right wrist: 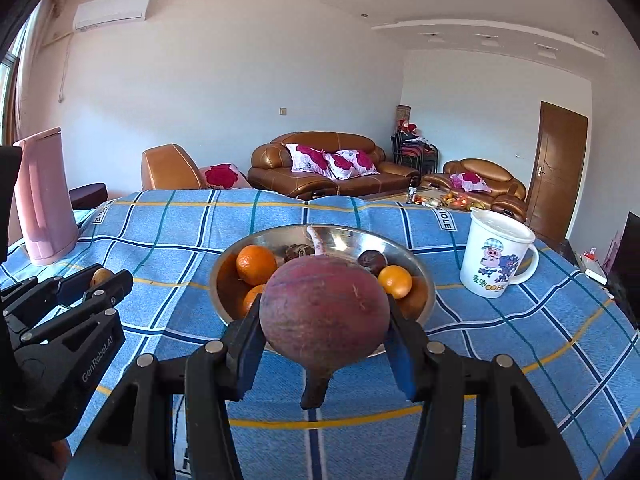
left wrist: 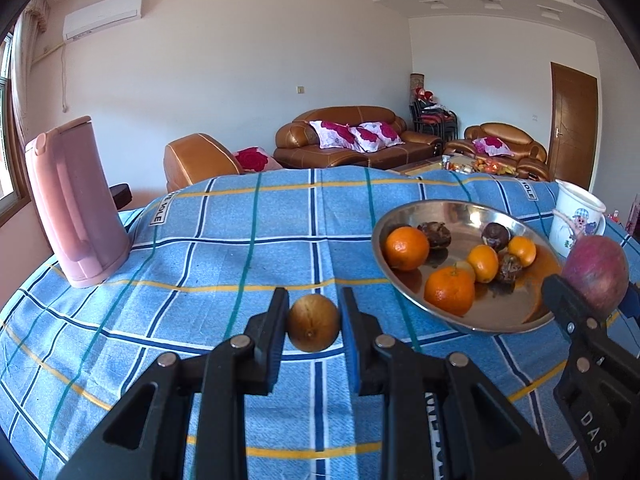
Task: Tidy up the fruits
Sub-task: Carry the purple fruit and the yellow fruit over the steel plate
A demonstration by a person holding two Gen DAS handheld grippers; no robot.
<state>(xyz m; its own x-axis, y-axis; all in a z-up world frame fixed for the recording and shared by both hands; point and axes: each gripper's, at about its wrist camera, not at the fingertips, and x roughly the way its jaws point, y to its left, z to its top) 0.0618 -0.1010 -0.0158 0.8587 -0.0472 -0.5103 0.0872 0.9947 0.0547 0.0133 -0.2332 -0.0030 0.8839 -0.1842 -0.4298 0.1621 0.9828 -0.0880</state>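
The bowl (left wrist: 472, 216) past the jaws was shiny polished metal, mirroring the glossy oranges (left wrist: 406, 249). The checked tablecloth (left wrist: 224, 240) under them looked like coarse woven cotton. Off to the left, the pink kettle (left wrist: 74, 204) was smooth matt plastic.

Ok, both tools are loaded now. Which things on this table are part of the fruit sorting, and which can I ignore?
Part of the job:
- brown fruit in the left tool
- large reddish fruit in the right tool
- steel bowl
- oranges and dark fruits inside it

Just lying about:
- pink kettle
- cartoon mug
- checked tablecloth
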